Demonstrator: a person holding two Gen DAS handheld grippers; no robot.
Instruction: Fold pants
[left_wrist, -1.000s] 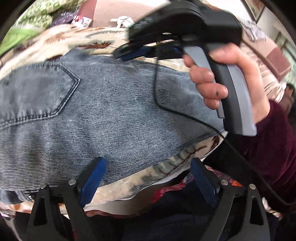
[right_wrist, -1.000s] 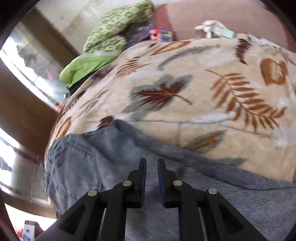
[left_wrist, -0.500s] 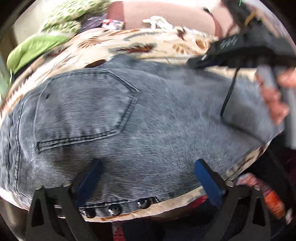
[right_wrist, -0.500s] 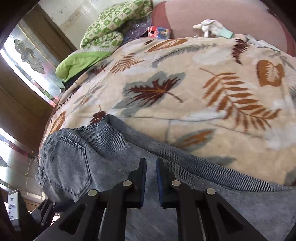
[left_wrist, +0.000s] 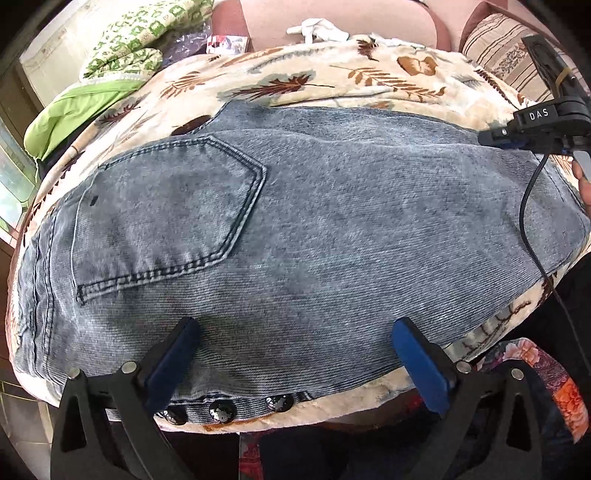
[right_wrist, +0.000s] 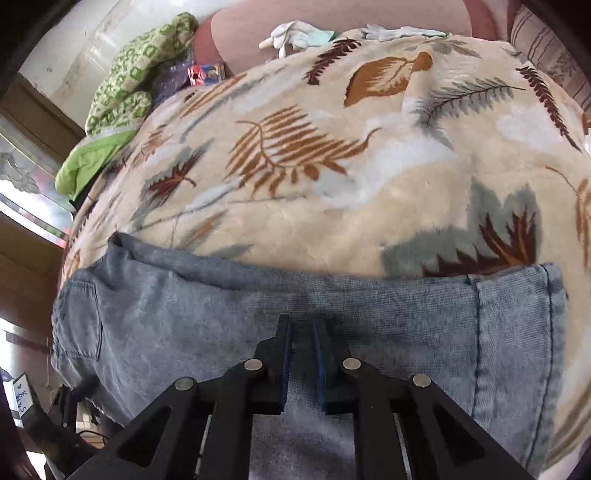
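Observation:
Grey-blue denim pants lie folded flat on a leaf-print blanket, back pocket up, waist buttons at the near edge. My left gripper is open, its blue pads wide apart just above the near waist edge, holding nothing. My right gripper shows at the far right of the left wrist view, over the pants' right end. In the right wrist view the right gripper has its jaws nearly closed with a narrow gap, over the pants; the hem lies to its right.
A green patterned quilt and a lime cloth lie at the far left. White gloves lie at the blanket's far edge. A striped cushion is at the back right. A black cable hangs over the pants' right end.
The left gripper pulled back and left, bringing the pocket and waist buttons into view. The right gripper moved right along the pants toward the hem end, jaws staying nearly closed.

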